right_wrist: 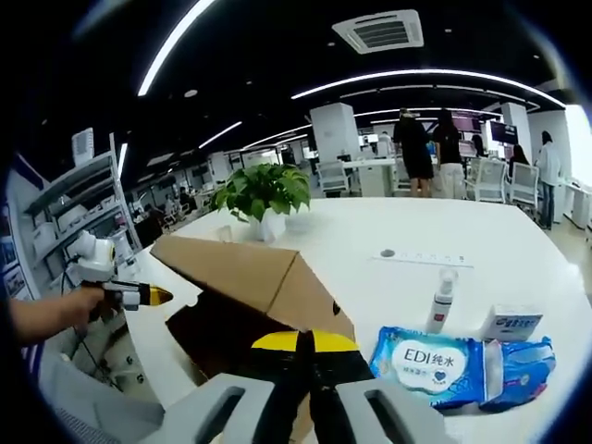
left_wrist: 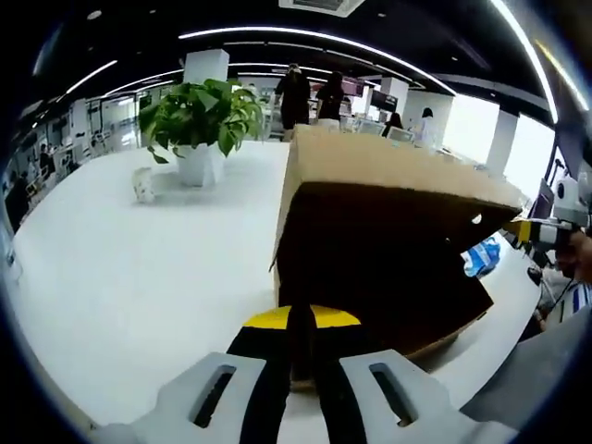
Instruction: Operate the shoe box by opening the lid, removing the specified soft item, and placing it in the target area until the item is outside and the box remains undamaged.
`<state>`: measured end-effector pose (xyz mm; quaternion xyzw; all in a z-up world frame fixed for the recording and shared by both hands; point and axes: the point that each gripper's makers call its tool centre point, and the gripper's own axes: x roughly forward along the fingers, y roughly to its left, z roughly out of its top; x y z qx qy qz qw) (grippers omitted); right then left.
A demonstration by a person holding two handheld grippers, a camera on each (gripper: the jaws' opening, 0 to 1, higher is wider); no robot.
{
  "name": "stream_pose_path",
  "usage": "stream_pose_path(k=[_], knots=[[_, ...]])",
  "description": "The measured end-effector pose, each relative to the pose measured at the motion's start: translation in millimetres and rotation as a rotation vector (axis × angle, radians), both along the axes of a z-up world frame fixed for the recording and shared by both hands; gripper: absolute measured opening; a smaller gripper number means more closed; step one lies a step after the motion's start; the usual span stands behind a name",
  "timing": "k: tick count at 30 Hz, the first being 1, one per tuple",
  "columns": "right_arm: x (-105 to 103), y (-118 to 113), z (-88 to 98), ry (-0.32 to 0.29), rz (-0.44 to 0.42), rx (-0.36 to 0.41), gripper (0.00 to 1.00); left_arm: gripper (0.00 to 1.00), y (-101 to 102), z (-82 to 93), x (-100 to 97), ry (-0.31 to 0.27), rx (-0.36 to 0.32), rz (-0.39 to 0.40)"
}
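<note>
Both tongs are closed, left tongs point(left_wrist: 301, 324) and right tongs point(right_wrist: 305, 344), tips against the cardboard shoe box point(left_wrist: 388, 222). Wet wipes pack point(right_wrist: 444, 365) lies lower right on the tabletop point(right_wrist: 481, 240).

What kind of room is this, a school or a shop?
Probably a big open office or lab: long strip lights on a dark ceiling, metal storage shelves, a wide white table holding a green potted plant, and people standing among desks.

Closed left gripper point(left_wrist: 301, 324) — cardboard shoe box point(left_wrist: 388, 231) ahead

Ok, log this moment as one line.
shoe box: lid shut | left gripper: shut, at box | right gripper: shut, at box | wipes pack: beside box
</note>
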<state>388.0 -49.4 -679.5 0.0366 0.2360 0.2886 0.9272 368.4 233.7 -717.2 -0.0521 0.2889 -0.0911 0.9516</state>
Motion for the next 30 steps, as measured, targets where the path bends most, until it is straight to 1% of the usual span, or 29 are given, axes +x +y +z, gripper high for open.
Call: stream_pose_path(k=[5, 8, 9, 12, 14, 15, 21, 25, 30], knots=[[-7.9, 1.1, -8.5, 0.019, 0.005, -0.005, 0.00, 0.04, -0.7, 6.4, 0.4, -0.019, 0.000, 0.000], [-13.6, 0.5, -16.0, 0.041, 0.011, -0.002, 0.00, 0.04, -0.9, 10.0, -0.8, -0.032, -0.023, -0.003], [-17.4, 0.8, -21.2, 0.063, 0.010, 0.000, 0.00, 0.05, -0.1, 10.6, -0.9, -0.036, -0.023, -0.005], [-23.0, 2.7, -30.3, 0.075, 0.020, -0.008, 0.00, 0.05, 0.1, 14.6, -0.1, -0.058, -0.024, -0.021], [-25.4, 4.3, -31.8, 0.082, 0.020, -0.002, 0.00, 0.04, 1.2, 12.6, -2.7, -0.047, -0.013, -0.024], [-26.0, 5.6, -33.2, 0.083, 0.022, -0.002, 0.00, 0.04, 2.7, 11.7, -4.3, -0.043, -0.003, -0.024], [-28.3, 8.2, -35.5, 0.082, 0.032, -0.005, 0.00, 0.05, 6.4, 8.4, -10.1, -0.039, 0.010, -0.032], [-30.6, 9.4, -37.2, 0.069, 0.061, -0.024, 0.00, 0.06, 5.8, 4.8, -14.6, -0.031, 0.028, -0.059], [-36.1, 9.3, -41.3, 0.058, 0.094, -0.045, 0.00, 0.10, 2.9, 0.3, -20.6, -0.024, 0.035, -0.091]])
